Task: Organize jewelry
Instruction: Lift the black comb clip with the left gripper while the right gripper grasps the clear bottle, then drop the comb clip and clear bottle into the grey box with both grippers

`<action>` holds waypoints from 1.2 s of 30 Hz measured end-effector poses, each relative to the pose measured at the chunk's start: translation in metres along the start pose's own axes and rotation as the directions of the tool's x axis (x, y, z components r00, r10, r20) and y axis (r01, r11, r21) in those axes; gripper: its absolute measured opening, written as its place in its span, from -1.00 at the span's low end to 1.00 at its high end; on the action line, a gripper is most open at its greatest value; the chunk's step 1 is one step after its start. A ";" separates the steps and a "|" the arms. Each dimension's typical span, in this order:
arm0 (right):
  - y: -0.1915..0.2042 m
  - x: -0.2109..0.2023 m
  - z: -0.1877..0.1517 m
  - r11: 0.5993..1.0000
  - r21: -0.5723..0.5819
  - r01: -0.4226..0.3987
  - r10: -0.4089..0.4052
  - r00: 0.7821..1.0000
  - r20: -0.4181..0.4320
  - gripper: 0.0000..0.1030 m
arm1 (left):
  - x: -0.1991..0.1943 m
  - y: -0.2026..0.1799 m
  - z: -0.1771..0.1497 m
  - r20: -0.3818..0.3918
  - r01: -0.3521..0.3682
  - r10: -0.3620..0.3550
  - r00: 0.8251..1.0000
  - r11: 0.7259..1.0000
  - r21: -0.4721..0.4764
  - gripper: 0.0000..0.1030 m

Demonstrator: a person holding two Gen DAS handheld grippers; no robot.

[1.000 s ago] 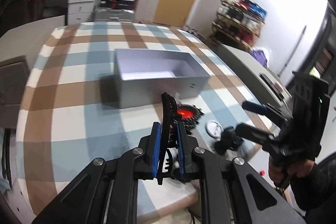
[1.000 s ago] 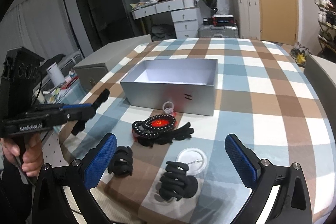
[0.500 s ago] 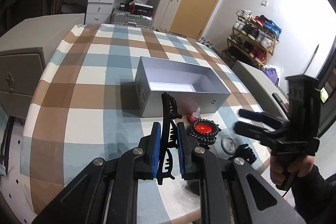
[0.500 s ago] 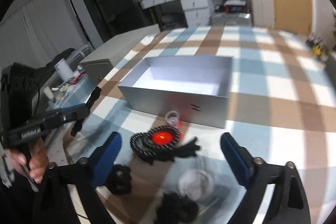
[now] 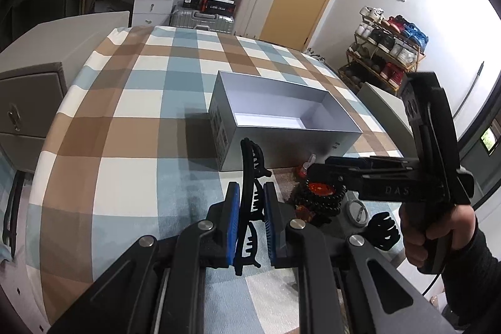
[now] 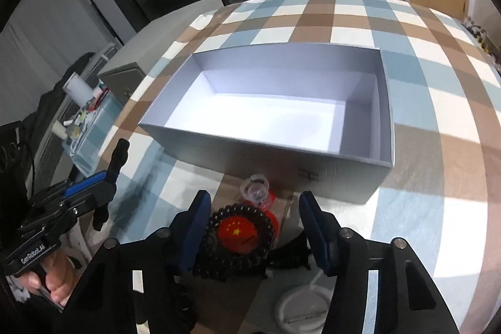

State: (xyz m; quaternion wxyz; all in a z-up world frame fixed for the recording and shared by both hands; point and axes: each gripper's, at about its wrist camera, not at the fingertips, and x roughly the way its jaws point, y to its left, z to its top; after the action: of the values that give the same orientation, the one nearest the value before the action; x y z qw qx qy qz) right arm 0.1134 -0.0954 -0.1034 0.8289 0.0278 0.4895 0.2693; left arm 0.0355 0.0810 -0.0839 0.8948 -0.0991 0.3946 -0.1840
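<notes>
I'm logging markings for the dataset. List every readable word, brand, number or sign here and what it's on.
"CanRobot.AI": side of the left gripper body, right wrist view.
"DAS", rest hidden: side of the right gripper body, left wrist view.
Yellow stars, no words: red badge.
Print on the grey box wall: too small.

Matt grey card box (image 6: 344, 174), glossy dark beads (image 6: 216, 218) — woven checked cloth (image 5: 125, 146), black plastic clip (image 5: 250, 177).
</notes>
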 end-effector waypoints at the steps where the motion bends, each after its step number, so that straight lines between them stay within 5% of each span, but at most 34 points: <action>1: 0.000 0.001 0.002 1.000 0.005 -0.008 0.008 1.000 -0.004 0.03 | 0.000 0.000 0.000 0.002 -0.002 0.002 1.000 1.000 -0.001 -0.80; 6: 0.002 0.011 0.009 0.999 0.027 -0.019 0.020 0.999 -0.033 -0.06 | 0.004 -0.002 -0.002 -0.016 -0.003 0.002 1.000 1.000 -0.005 -0.80; 9: 0.004 0.017 0.009 1.000 0.027 0.007 -0.005 0.998 -0.059 -0.47 | 0.004 -0.003 -0.004 -0.020 -0.011 0.011 1.000 1.000 0.002 -0.80; 12: 0.004 0.016 0.008 0.999 0.022 0.024 -0.023 0.998 -0.063 -0.62 | 0.004 -0.003 -0.004 -0.022 -0.007 0.006 1.000 1.000 -0.004 -0.80; 23: 0.001 -0.024 -0.003 0.998 0.036 -0.048 0.045 0.997 0.068 -0.64 | -0.008 -0.013 0.001 0.011 -0.007 0.007 1.000 1.000 0.015 -0.80; 36: -0.014 -0.075 0.016 0.990 0.018 -0.143 0.133 0.952 0.276 -0.64 | 0.000 -0.035 0.040 0.071 -0.020 0.016 0.997 0.998 0.063 -0.80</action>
State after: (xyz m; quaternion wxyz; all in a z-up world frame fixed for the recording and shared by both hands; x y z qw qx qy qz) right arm 0.1041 -0.1400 -0.0396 0.8670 0.1144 0.3721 0.3109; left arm 0.0568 0.0509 -0.0458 0.9124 -0.0735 0.3577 -0.1846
